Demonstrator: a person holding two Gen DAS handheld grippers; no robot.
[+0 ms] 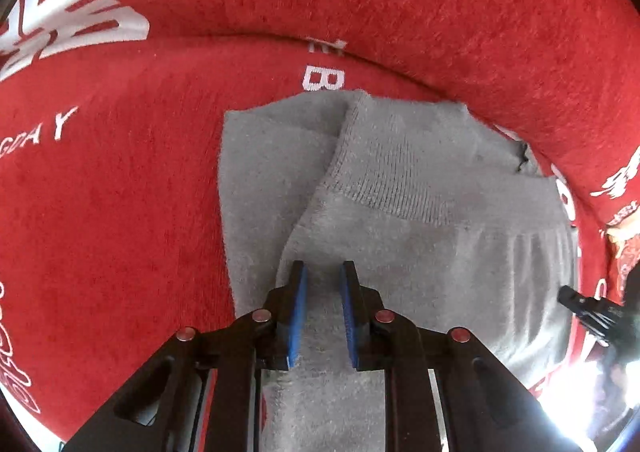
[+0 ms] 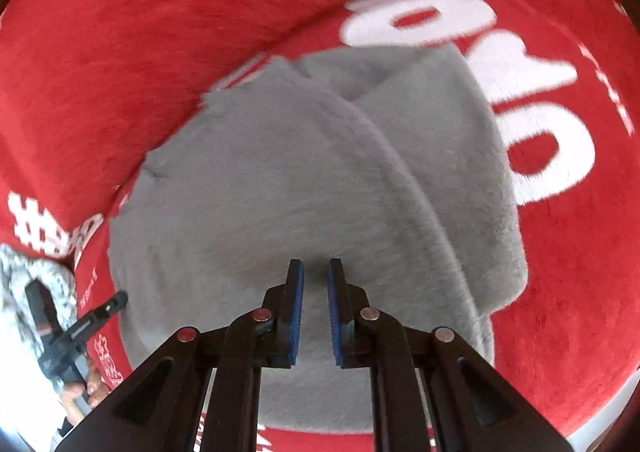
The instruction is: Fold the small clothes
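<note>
Both grippers point steeply down over a grey garment (image 1: 400, 212) spread on a red cloth (image 1: 120, 212) printed with white lettering. From the left wrist view, the left gripper (image 1: 324, 272) has its blue-padded fingers (image 1: 301, 292) drawn in to a narrow gap, and grey fabric runs between them and back under the gripper body; whether the pads actually pinch that fabric cannot be told. Just ahead of the fingertips a ribbed band crosses the garment on a slant, with a folded layer overlapping another flat grey layer to the left of the fingers. Far to the right of them, at the garment's edge, the tip of the other black gripper shows. From the right wrist view, which is blurred, the right gripper (image 2: 316, 268) has its fingers (image 2: 334, 292) nearly together, with only a slim slot left, and nothing is visibly caught in it; the tips hang over the grey garment (image 2: 280, 180), which fills the space ahead and to both sides, one rounded flap lying over another ahead of the fingers. Off to the left of them a person's hand (image 2: 78, 400) holds the other gripper.
</note>
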